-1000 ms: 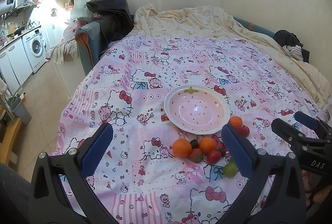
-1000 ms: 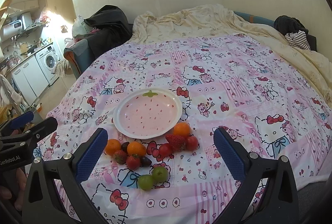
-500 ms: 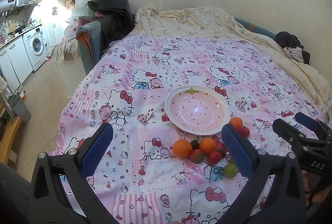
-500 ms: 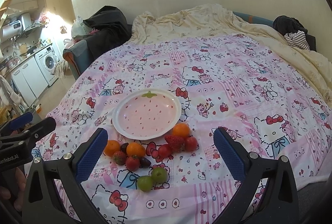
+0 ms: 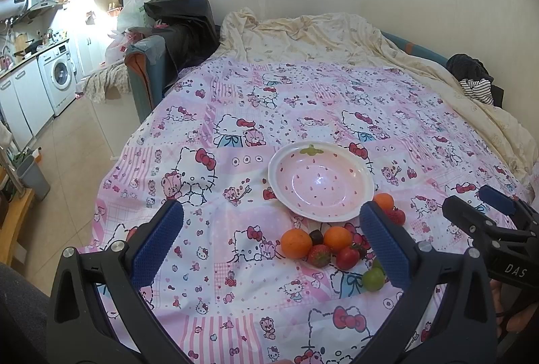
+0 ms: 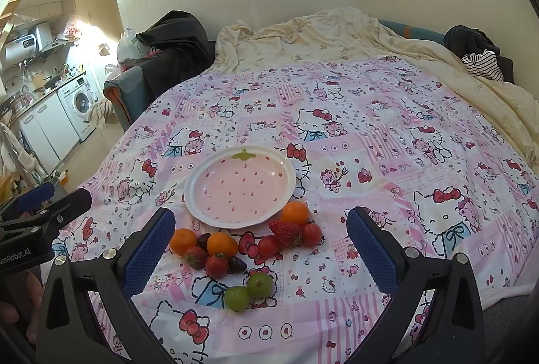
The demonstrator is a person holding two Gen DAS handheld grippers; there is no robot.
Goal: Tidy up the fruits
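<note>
The left gripper (image 5: 271, 242) hangs above the bed (image 5: 235, 134) with its jaws spread wide and nothing between them. Just ahead of it, slightly toward its right finger, sits the plate (image 5: 321, 183), a pink strawberry-patterned dish with no fruit in it. Nearer than the plate, close to the right finger, lie an orange (image 5: 296, 243), a second orange (image 5: 338, 238), a dark grape (image 5: 316, 236) between them, a strawberry (image 5: 318, 255) and a red tomato (image 5: 347, 257). A green grape (image 5: 373, 278) lies right beside that finger, and a third orange (image 5: 383, 201) peeks out beyond the fingertip; the finger hides part of this cluster, so the full count cannot be made from here.

The right gripper (image 6: 261, 241) is likewise wide open and holds nothing. The plate (image 6: 240, 187) lies just ahead of it, a little toward its left finger. The fruits spread between the two fingers: an orange (image 6: 183, 241) close to the left finger, another (image 6: 222, 244) beside it, one (image 6: 295, 213) touching the plate's near rim, a large strawberry (image 6: 285, 232) with tomatoes (image 6: 311, 234) on either side, and two green grapes (image 6: 249, 291) nearest the gripper.

Each gripper shows at the edge of the other's view: the right one off to the left gripper's right, the left one off to the right gripper's left.
</note>
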